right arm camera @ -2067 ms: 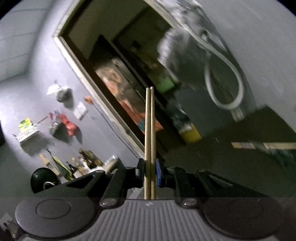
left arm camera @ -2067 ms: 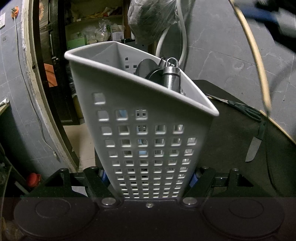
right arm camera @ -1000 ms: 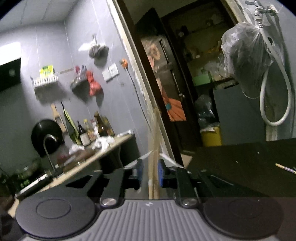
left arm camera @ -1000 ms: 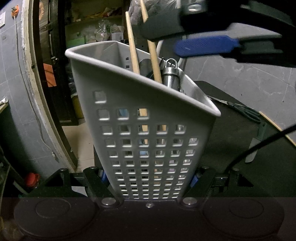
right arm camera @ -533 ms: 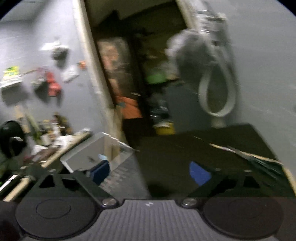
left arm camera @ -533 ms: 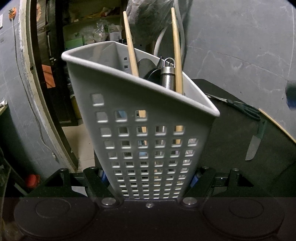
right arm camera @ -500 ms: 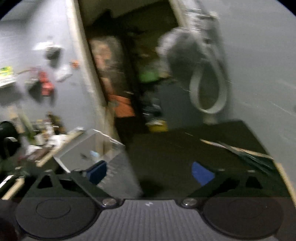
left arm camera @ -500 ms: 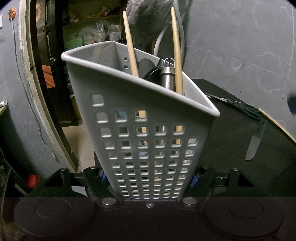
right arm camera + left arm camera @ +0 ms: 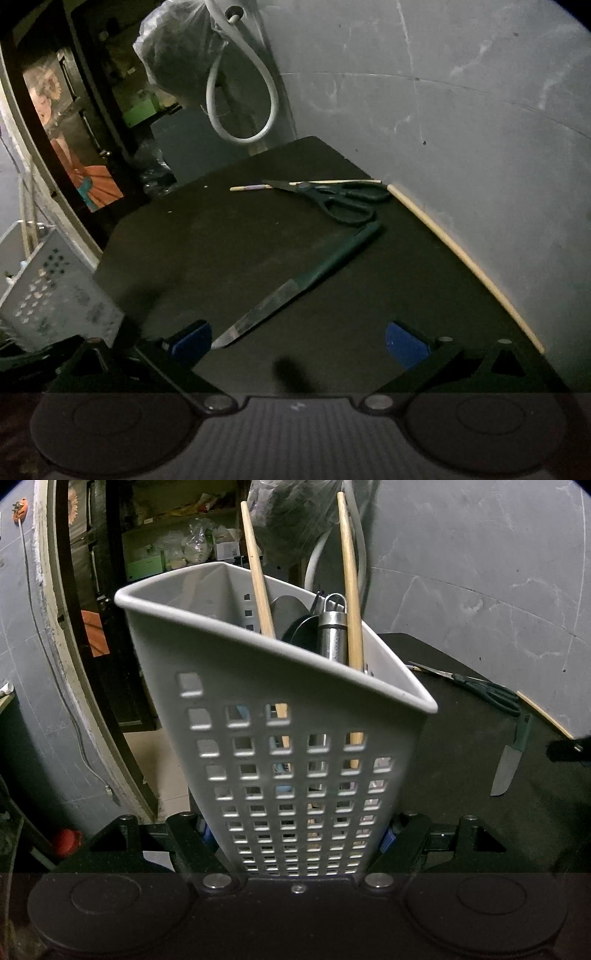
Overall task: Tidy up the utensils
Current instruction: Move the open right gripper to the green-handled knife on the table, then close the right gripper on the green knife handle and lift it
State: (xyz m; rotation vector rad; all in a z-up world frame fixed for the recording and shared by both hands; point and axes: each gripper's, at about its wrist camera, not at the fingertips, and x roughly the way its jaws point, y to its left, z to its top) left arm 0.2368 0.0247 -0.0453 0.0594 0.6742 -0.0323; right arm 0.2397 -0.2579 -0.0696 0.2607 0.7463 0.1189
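My left gripper (image 9: 297,836) is shut on the base of a white perforated utensil holder (image 9: 280,709), which leans away from me. Two wooden chopsticks (image 9: 349,576) stand in it beside a steel handle (image 9: 332,631) and a dark round utensil head. In the right wrist view the holder (image 9: 55,295) shows at the far left. My right gripper (image 9: 298,343) is open and empty, low over the black table (image 9: 221,251). A green-handled knife (image 9: 295,284) lies just ahead of it, blade tip near the left pad (image 9: 190,343). Dark scissors (image 9: 340,199) lie farther back across a single chopstick (image 9: 251,187).
A long wooden stick (image 9: 461,258) lies along the table's right edge against the grey wall. A white hose (image 9: 240,110) and a plastic bag (image 9: 177,44) hang at the back. An open doorway with shelves is at the left. From the left wrist I see the scissors (image 9: 487,692) and knife (image 9: 509,760) at right.
My right gripper let the chopsticks go into the holder, opened wide, then swung right and down over the table toward the knife. The left gripper and holder stayed put.
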